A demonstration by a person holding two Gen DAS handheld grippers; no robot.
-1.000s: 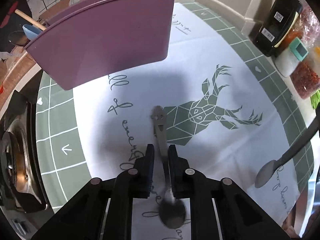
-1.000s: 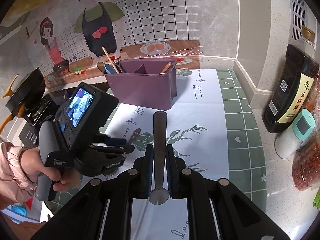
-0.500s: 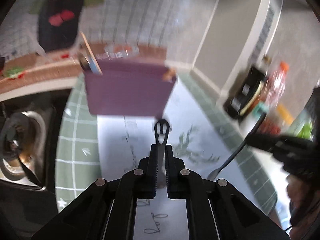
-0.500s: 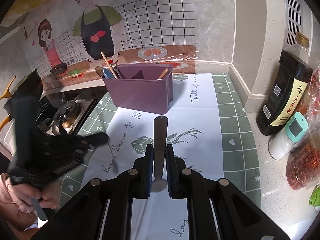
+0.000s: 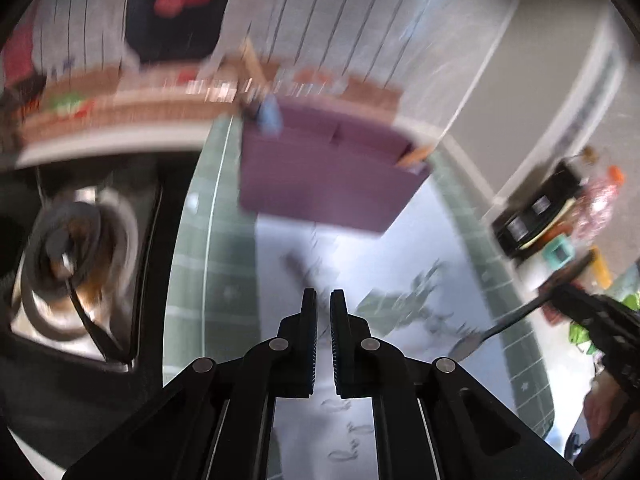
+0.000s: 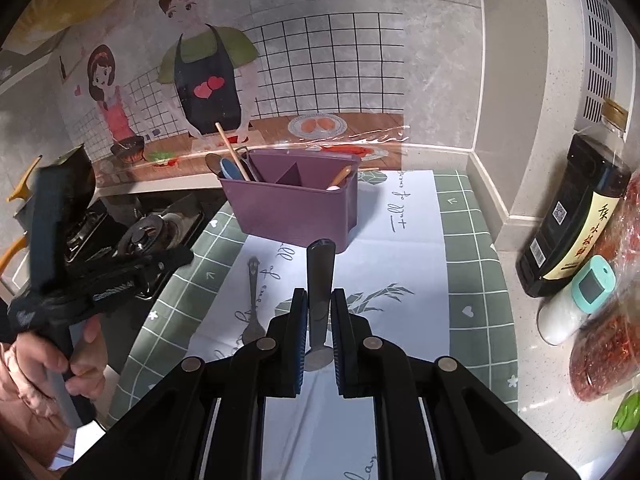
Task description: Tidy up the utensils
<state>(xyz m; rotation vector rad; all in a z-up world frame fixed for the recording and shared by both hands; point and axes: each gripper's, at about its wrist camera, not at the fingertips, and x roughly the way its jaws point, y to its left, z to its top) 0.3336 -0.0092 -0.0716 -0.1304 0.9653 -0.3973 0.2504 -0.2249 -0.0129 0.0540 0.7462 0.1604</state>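
A purple utensil caddy (image 6: 290, 210) stands at the back of the printed mat, holding several utensils; it also shows, blurred, in the left wrist view (image 5: 324, 180). My right gripper (image 6: 320, 300) is shut on a dark-handled metal spoon (image 6: 320, 276), held above the mat, handle pointing at the caddy. A small metal spoon with a face on its handle (image 6: 252, 300) lies on the mat to the left. My left gripper (image 5: 323, 300) is nearly shut with nothing between its fingers; it shows at the left of the right wrist view (image 6: 100, 280), raised and blurred.
A gas stove (image 6: 148, 232) sits left of the mat. A dark sauce bottle (image 6: 572, 228), a white shaker with a teal cap (image 6: 576, 304) and bags of red chilli (image 6: 604, 356) stand along the right. The tiled wall is behind the caddy.
My left gripper lifted the small spoon, then let it go; the spoon now lies on the mat and the gripper has swung up and left. My right gripper has held its spoon throughout.
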